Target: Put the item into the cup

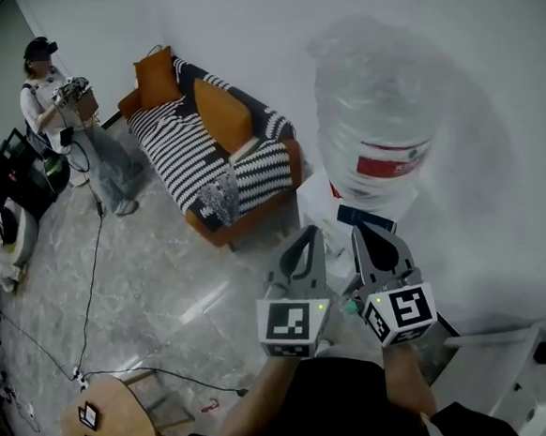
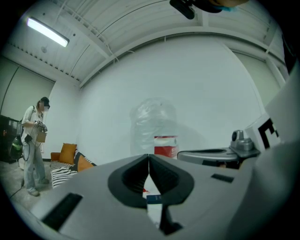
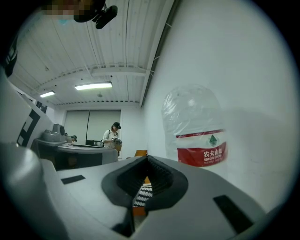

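Left tongs (image 2: 149,157): jaws pressed together at the tips, with nothing between them.
Right tongs (image 3: 147,158): also closed and empty.
Pose: both tongs are raised side by side and aimed at a large water bottle (image 1: 377,110).
Item and cup: neither shows in any view, so their whereabouts cannot be told.
Progress: undecidable; empty tongs fit a moment ahead of the pick-up or one with the item already in the cup.
Background: striped sofa (image 1: 202,152); second person (image 1: 57,98) standing well apart.

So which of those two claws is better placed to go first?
Right, marginally: the right gripper sits nearer the water bottle, while the left gripper is off to its side. Both have jaws shut on nothing, and nothing to pick up shows, so it's a weak call.
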Available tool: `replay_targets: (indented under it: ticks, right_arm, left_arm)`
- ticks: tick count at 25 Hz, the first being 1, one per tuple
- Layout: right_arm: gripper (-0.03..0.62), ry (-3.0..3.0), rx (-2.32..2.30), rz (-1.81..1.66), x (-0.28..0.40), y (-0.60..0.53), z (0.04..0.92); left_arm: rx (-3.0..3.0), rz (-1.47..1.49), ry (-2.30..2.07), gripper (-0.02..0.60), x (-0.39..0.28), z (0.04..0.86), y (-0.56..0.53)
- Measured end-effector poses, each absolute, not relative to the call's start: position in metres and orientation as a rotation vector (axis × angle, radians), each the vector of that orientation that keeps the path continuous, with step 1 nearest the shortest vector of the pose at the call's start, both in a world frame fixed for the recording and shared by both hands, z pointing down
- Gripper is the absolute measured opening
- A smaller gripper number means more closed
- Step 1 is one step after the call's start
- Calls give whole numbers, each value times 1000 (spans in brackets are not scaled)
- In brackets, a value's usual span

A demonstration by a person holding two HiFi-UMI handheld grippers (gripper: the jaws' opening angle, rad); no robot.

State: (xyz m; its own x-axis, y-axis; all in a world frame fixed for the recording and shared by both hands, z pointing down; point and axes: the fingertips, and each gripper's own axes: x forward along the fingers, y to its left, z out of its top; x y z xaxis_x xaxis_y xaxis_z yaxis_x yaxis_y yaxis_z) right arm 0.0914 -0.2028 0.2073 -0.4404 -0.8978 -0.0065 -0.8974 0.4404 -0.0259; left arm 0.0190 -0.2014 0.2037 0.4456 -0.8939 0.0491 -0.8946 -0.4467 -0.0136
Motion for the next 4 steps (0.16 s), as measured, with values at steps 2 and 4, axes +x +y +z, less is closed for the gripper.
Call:
replay_targets:
  ticks: [2, 4]
  right_arm:
    - [11, 2651, -1651, -28, 93, -202, 208]
    - [11, 2652, -1648, -27, 96, -202, 210]
  left_arm:
    - [2678, 92, -1648, 14, 21, 207, -201]
    - [2686, 100, -1648, 14, 23, 211, -201]
